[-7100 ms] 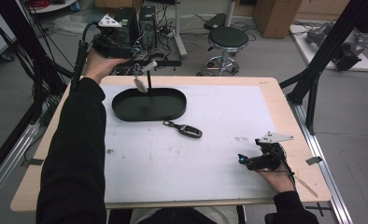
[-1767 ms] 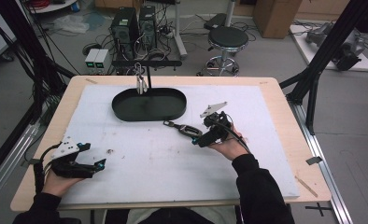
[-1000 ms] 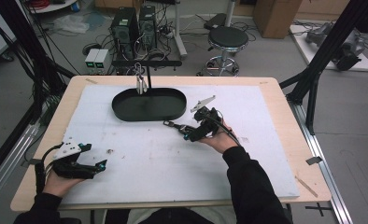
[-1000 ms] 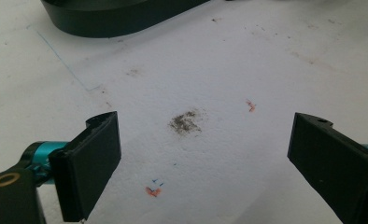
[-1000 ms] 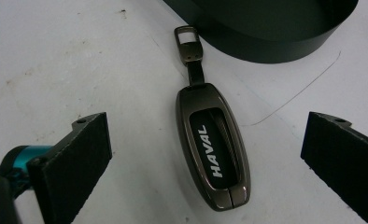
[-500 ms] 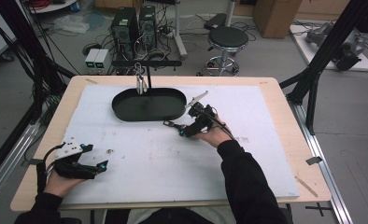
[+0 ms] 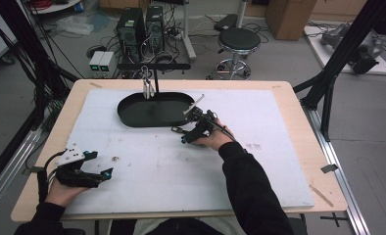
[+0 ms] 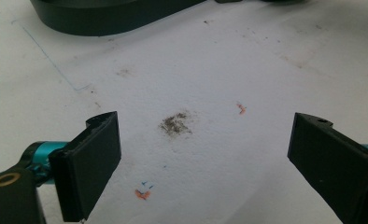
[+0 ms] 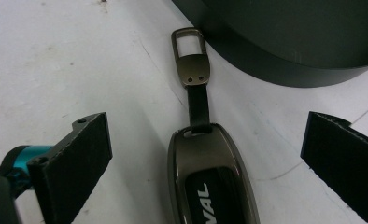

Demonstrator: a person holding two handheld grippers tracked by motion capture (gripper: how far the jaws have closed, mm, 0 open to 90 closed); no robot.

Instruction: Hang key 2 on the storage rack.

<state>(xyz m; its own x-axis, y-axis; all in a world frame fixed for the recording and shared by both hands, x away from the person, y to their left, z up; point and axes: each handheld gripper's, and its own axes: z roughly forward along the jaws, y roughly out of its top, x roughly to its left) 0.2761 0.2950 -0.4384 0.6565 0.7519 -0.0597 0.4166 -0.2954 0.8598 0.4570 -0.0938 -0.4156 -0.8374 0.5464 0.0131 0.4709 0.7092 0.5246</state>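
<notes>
From above, we see the right gripper over the key fob, which lies on the bench just beside the black oval tray. The left gripper rests near the bench's front left corner. In the left gripper view, its jaws stand spread over bare white surface. In the right gripper view, the jaws are spread either side of the key fob, not touching it; its strap and metal clasp point toward the tray wall.
</notes>
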